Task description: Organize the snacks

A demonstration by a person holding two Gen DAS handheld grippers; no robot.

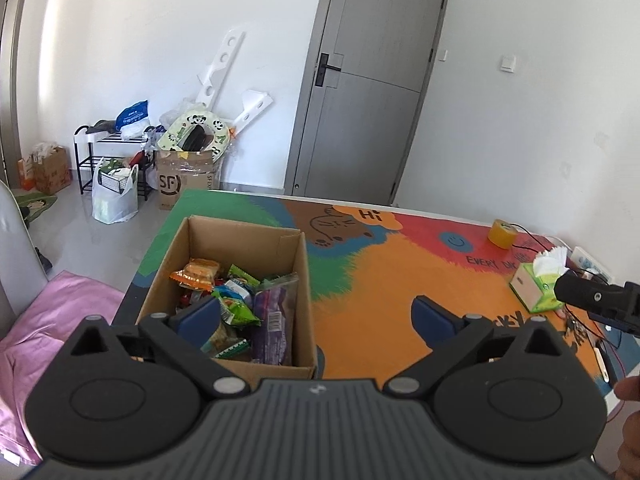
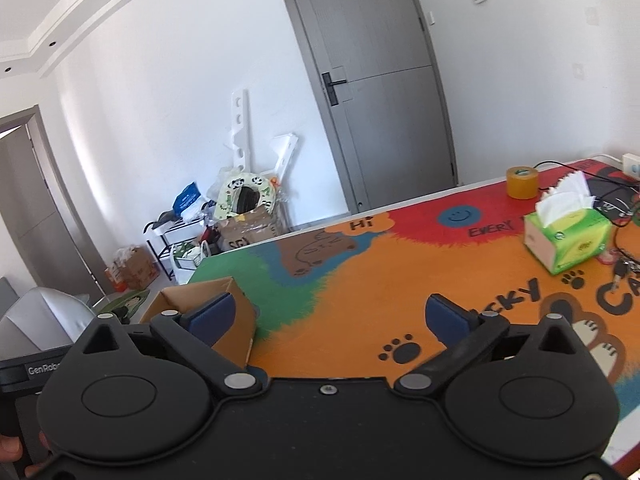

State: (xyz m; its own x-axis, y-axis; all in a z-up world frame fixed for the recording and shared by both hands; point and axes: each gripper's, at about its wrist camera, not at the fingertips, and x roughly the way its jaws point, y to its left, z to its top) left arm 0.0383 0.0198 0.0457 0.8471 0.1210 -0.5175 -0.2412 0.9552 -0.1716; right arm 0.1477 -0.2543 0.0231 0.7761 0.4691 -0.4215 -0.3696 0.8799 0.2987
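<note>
Left gripper (image 1: 316, 314) is seen with jaws spread wide, nothing between the blue pads (image 1: 434, 316); right gripper (image 2: 330, 316) likewise spread wide and empty. Snack packets (image 1: 236, 304) are piled loose inside an open cardboard box (image 1: 244, 242), which is set at the table's left edge on the green part of the cartoon tablecloth (image 1: 380, 276). The left pad of the left gripper is seen over the box's near side, above the packets, contact not confirmed. In the right wrist view the same box (image 2: 236, 304) is partly hidden behind the left pad. A green tissue box (image 2: 568, 236) and a yellow tape roll (image 2: 522, 182) are placed well apart from the box, toward the table's right side. Part of the right gripper is visible at the right edge of the left wrist view
</note>
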